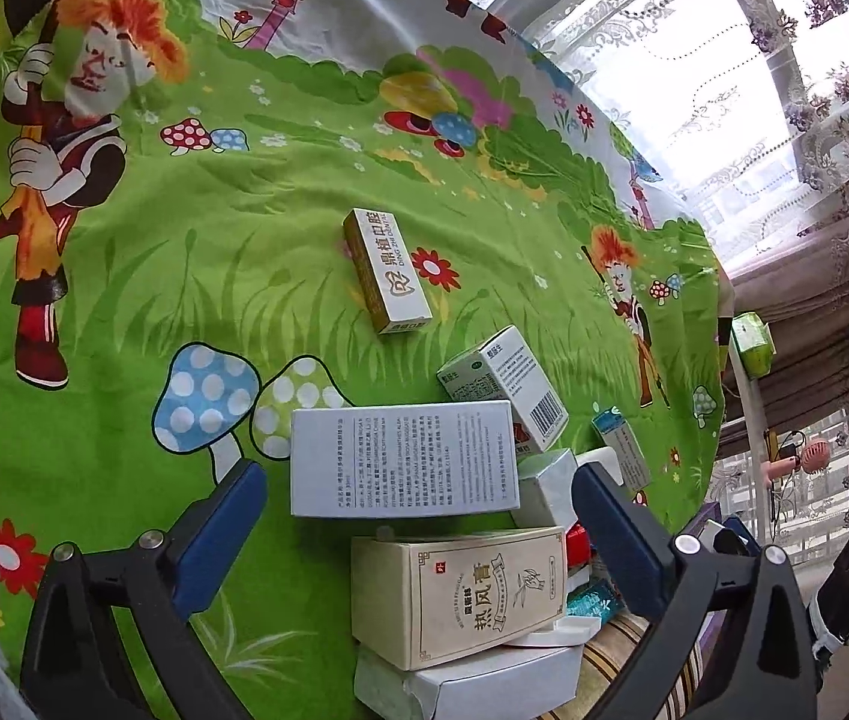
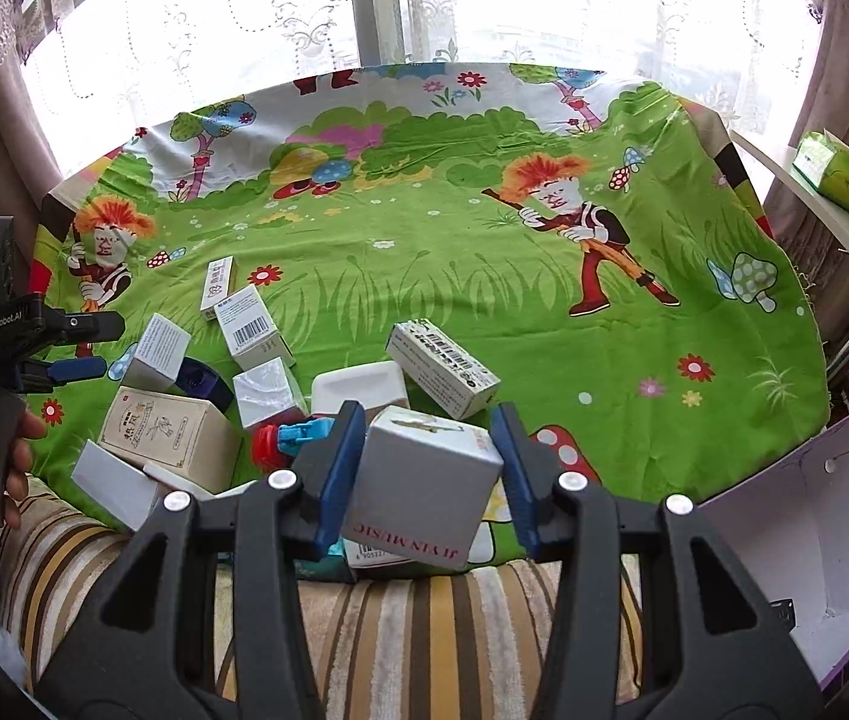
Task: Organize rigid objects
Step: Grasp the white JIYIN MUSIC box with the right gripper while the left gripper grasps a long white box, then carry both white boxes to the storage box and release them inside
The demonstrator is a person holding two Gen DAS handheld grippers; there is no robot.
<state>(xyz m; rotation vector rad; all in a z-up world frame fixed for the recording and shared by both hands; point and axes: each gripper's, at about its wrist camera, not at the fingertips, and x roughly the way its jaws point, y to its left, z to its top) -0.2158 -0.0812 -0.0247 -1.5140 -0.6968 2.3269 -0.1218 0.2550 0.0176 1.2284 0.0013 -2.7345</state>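
Several small cartons lie on a green cartoon cloth (image 1: 196, 276). My left gripper (image 1: 418, 486) is open, its blue pads either side of a white text-covered box (image 1: 403, 459); a beige box (image 1: 460, 588) lies just below it. A gold-and-white box (image 1: 388, 270) lies further out. My right gripper (image 2: 430, 438) is shut on a white box marked "JI YIN MUSIC" (image 2: 424, 480), held above the pile. A barcode box (image 2: 442, 369) lies behind it. The left gripper (image 2: 85, 348) shows at the left of the right wrist view.
An open white cardboard box with purple edges (image 2: 808, 540) stands at the lower right. A striped cushion (image 2: 424, 630) lies under the cloth's near edge. A green tissue pack (image 2: 835, 174) sits on a white ledge. Lace curtains and a window are behind.
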